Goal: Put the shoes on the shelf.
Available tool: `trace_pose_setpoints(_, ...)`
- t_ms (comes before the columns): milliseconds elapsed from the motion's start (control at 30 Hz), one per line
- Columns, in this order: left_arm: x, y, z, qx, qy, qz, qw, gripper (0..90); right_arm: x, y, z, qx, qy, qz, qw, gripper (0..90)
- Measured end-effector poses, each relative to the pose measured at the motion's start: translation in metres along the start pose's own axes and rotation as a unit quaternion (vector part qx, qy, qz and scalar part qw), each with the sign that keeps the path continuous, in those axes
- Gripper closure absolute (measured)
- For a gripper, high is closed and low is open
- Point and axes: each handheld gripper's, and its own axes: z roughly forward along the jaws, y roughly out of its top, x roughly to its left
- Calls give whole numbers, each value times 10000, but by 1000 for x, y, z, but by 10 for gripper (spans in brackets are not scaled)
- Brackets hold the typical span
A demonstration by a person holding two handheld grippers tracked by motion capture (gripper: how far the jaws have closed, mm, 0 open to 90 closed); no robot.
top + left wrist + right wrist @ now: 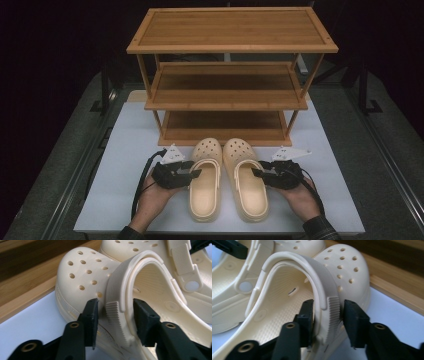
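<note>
Two cream clogs lie side by side, toes toward the rack: the left clog [205,192] [85,272] and the right clog [250,192] [347,267]. My left gripper [197,172] [116,315] straddles the left clog's outer side wall and ribbed strap end, one jaw inside the shoe and one outside, with a thin gap at the outer pad. My right gripper [255,172] [328,315] straddles the right clog's outer wall the same way, its pads very close to the strap. Both clogs rest flat on the white tabletop [125,150].
A three-tier bamboo shoe rack [230,30] stands just beyond the clogs' toes, its shelves bare. The person's hands [150,200] come in from the near table edge. Black cables trail from both grippers. Dark floor surrounds the table.
</note>
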Motion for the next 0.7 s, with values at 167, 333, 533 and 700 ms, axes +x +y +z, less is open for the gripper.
trace_pose_setpoints(167,1,-1,-6,-1,186,54,9998,719,-6,-2,-7,-32,-348,37,9994,730)
trace_pose_setpoints(333,5,-2,-10,-14,326,124,9994,749,-12,-2,-12,-58,-480,54,9988,750)
trace_pose_setpoints(533,10,5,-19,-112,416,109,9990,763,-17,2,-17,-90,-556,-7,9984,758)
trace_pose_setpoints(700,19,15,-20,-184,526,115,9984,767,-25,11,-18,-143,-642,-15,9978,761)
